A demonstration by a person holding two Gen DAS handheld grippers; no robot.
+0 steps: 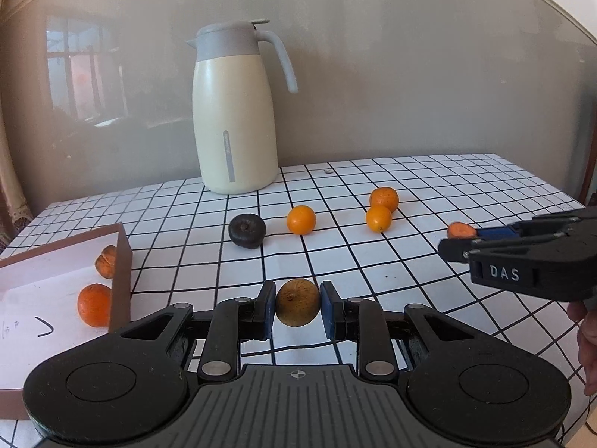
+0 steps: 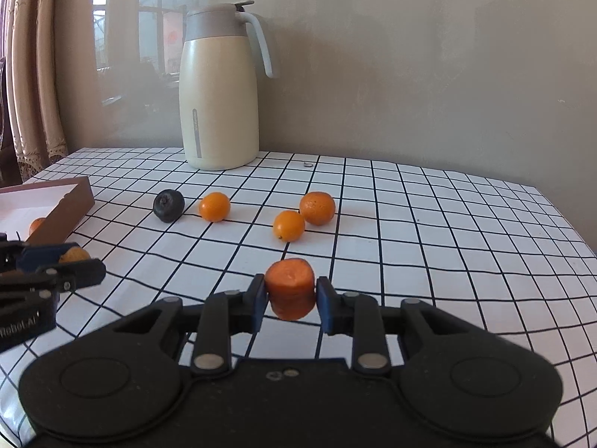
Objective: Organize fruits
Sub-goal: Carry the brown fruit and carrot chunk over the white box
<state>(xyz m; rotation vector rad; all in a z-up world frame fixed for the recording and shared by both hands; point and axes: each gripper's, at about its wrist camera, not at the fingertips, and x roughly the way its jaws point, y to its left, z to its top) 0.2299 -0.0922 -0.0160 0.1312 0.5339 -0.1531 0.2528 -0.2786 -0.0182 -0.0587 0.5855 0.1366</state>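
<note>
Orange and brown fruit, one piece clamped in each hand-held gripper above the checked worktop [image 1: 373,261].

The left hand-held gripper [image 1: 297,304] grips a brownish-yellow fruit [image 1: 297,301] between its blue pads, just right of the brown-walled box [image 1: 121,272], which holds two orange fruits [image 1: 95,304] on its white floor. The right hand-held gripper [image 2: 291,295] is clenched on a deep-orange fruit [image 2: 290,287] with a flattened top, held nearer the camera than the loose fruit. On the black-gridded white cloth lie a dark, nearly black fruit [image 1: 247,230], a small orange fruit [image 1: 301,220] just beside it, and farther right a pair of orange fruits [image 1: 381,209] touching each other. A cream jug [image 1: 233,112] with a grey lid and handle stands upright behind them, near the wall.
</note>
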